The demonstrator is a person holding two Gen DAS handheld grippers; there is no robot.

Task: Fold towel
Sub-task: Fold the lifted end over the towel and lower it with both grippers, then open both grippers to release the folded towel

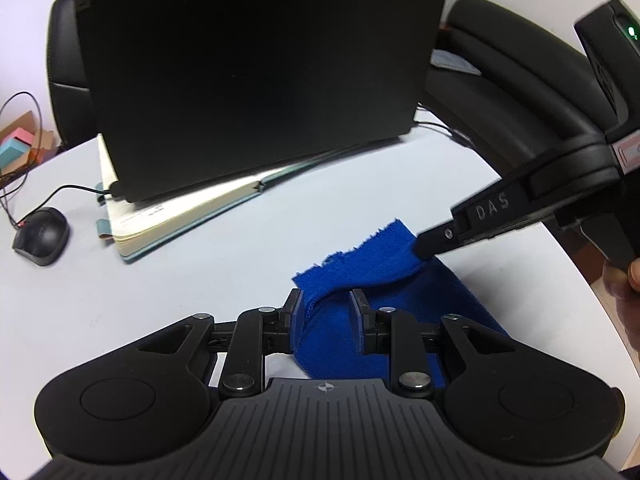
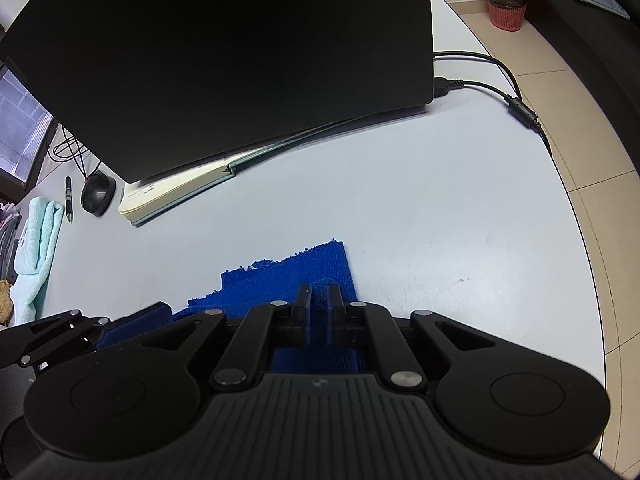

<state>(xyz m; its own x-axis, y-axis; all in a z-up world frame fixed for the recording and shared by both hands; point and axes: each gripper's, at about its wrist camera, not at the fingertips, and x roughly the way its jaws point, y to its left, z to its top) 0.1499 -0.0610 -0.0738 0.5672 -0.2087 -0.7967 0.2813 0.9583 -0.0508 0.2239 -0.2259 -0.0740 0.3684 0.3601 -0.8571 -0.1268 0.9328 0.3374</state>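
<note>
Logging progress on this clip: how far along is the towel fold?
Done: the blue towel already lies doubled on the table. In hand: left gripper and right gripper straddle its folded edge, jaws slightly parted. Left: drawing both grippers clear, perhaps another fold.
</note>
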